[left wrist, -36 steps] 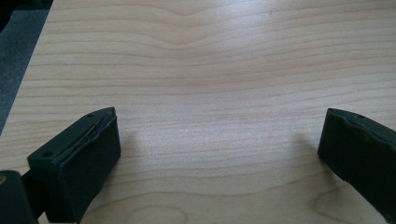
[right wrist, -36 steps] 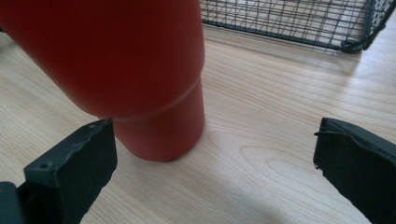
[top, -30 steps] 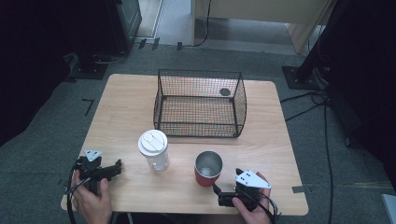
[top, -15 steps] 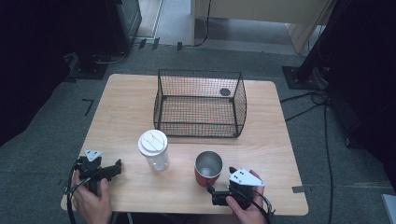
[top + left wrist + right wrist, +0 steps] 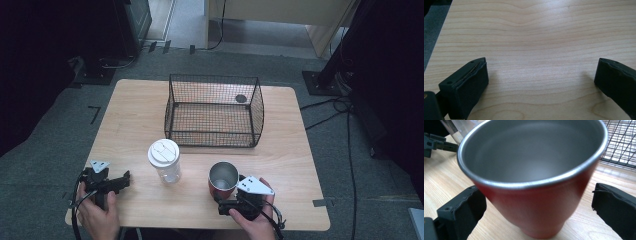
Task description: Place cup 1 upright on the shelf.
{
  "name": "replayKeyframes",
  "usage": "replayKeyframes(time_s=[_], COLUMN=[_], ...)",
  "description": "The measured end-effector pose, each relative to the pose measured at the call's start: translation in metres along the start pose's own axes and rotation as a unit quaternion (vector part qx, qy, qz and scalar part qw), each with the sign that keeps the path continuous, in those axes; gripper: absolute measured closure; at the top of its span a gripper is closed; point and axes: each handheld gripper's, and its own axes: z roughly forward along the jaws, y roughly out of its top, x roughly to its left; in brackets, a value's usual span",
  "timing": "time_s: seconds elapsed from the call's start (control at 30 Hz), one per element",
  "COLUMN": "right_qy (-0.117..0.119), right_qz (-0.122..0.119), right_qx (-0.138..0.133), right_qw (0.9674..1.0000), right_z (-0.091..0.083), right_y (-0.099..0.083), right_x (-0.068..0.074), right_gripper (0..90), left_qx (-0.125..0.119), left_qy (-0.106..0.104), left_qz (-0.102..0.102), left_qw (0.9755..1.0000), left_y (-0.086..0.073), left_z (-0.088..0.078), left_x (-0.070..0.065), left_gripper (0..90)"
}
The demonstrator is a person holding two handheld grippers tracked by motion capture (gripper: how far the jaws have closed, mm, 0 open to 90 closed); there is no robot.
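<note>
A red metal cup (image 5: 223, 179) with a steel inside stands upright near the table's front edge, right of the middle. My right gripper (image 5: 227, 197) is open around the cup (image 5: 534, 177); its jaws stand wide on either side of the cup's lower body, with gaps on both sides. A clear plastic cup with a white lid (image 5: 164, 159) stands to the left of the red one. My left gripper (image 5: 120, 181) rests at the front left of the table, open, with bare wood between its jaws (image 5: 539, 75).
A black wire basket (image 5: 214, 111) sits at the middle back of the wooden table (image 5: 295, 150), with a small dark round thing (image 5: 241, 98) in its far right corner. Cables and stand bases lie on the grey floor around the table.
My right gripper has slid left and forward so that its jaws now flank the red cup. The left gripper has stayed still.
</note>
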Motion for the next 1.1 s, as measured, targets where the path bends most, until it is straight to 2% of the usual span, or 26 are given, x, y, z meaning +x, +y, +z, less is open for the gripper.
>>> replayKeyframes(time_s=[0.1, 0.17, 0.27, 0.4, 0.53, 0.67, 0.93, 0.97, 1.0, 1.1], right_qy=[-0.001, -0.013, -0.011, -0.022, -0.038, -0.035, -0.035, -0.041, -0.053, -0.058], right_qz=[0.0, -0.007, -0.005, -0.002, -0.014, -0.023, -0.006, -0.007, -0.018, -0.023], right_qx=[-0.003, -0.013, -0.013, -0.021, -0.035, -0.04, -0.047, -0.047, -0.053, -0.059], right_qw=[1.0, 0.9998, 0.9998, 0.9995, 0.9986, 0.9983, 0.9983, 0.9981, 0.997, 0.9963], right_z=[0.002, 0.006, 0.009, 0.016, 0.018, 0.02, 0.023, 0.024, 0.027, 0.03], right_y=[0.001, 0.0, 0.001, 0.002, 0.001, 0.001, 0.002, 0.002, 0.001, 0.0], right_x=[0.002, 0.006, 0.009, 0.011, 0.013, 0.015, 0.017, 0.018, 0.021, 0.022], right_gripper=[0.0, 0.0, 0.0, 0.5, 5.9, 6.2, 4.2, 4.2, 4.7, 5.2], left_qx=[0.0, 0.0, 0.0, 0.0, 0.0, 0.0, 0.0, 0.0, 0.0, 0.0], left_qy=[0.0, 0.0, 0.0, 0.0, 0.0, 0.0, 0.0, 0.0, 0.0, 0.0], left_qz=[0.0, 0.0, 0.0, 0.0, 0.0, 0.0, 0.0, 0.0, 0.0, 0.0], left_qw=[1.0, 1.0, 1.0, 1.0, 1.0, 1.0, 1.0, 1.0, 1.0, 1.0], left_y=[0.0, 0.0, 0.0, 0.0, 0.0, 0.0, 0.0, 0.0, 0.0, 0.0], left_z=[0.0, 0.0, 0.0, 0.0, 0.0, 0.0, 0.0, 0.0, 0.0, 0.0], left_x=[0.0, 0.0, 0.0, 0.0, 0.0, 0.0, 0.0, 0.0, 0.0, 0.0], left_gripper=[0.0, 0.0, 0.0, 0.0, 0.0, 0.0, 0.0, 0.0, 0.0, 0.0])
